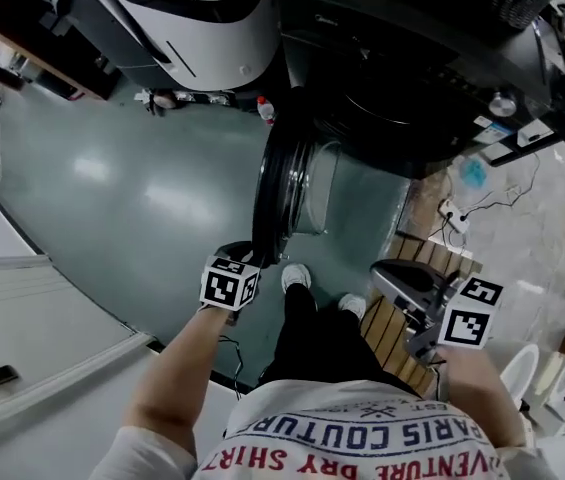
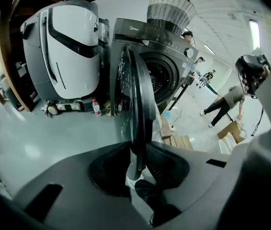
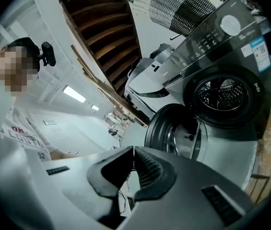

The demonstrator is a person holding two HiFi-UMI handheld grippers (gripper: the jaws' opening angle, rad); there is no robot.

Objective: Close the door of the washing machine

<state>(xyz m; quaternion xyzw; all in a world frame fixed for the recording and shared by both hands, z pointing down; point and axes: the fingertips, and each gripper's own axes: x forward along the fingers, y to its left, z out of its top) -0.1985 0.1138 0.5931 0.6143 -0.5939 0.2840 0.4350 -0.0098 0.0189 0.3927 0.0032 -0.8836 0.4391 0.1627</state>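
Note:
The dark front-loading washing machine [image 1: 402, 78] [image 2: 159, 56] [image 3: 221, 85] stands ahead with its drum open. Its round door [image 1: 284, 183] [image 2: 135, 95] [image 3: 173, 128] stands swung out, edge-on to me. My left gripper [image 1: 249, 258] [image 2: 137, 147] is at the door's outer rim, and in the left gripper view the rim runs down between the jaws, which close on it. My right gripper [image 1: 387, 276] [image 3: 133, 152] hovers to the right of the door, in front of the machine, jaws together and empty.
A white-and-grey machine [image 1: 192, 8] [image 2: 68, 47] stands left of the washer, with bottles [image 1: 265, 110] [image 2: 97, 108] on the floor between. A wicker basket [image 2: 171, 8] sits on the washer. A wooden pallet [image 1: 412, 328] lies at my right foot. A person [image 2: 226, 102] bends far right.

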